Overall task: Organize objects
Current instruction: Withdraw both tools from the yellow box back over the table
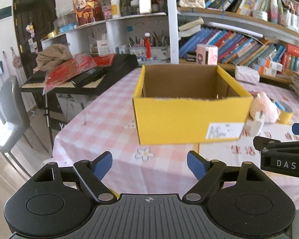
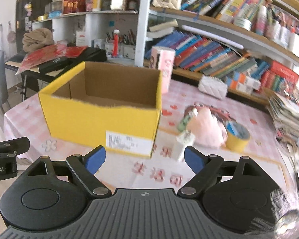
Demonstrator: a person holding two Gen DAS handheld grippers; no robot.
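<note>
Box: yellow box (image 2: 101,123) stands open on the surface (image 1: 113,119); what shows of its inside looks empty.
Loose things: white plug (image 2: 182,145), pink plush (image 2: 207,130), tape roll (image 2: 237,137) and a green item (image 2: 184,120) lie to the right of the box, on the surface.
Left hand-held gripper (image 1: 149,164): jaws spread wide, holding nothing, short of the box front.
Right hand-held gripper (image 2: 144,158): jaws spread wide, holding nothing, the plug just ahead of its right finger.
Progress: likely at the start; nothing seems boxed yet.
Left to do: every loose item seems to need lifting into the box, the plug probably first.
</note>
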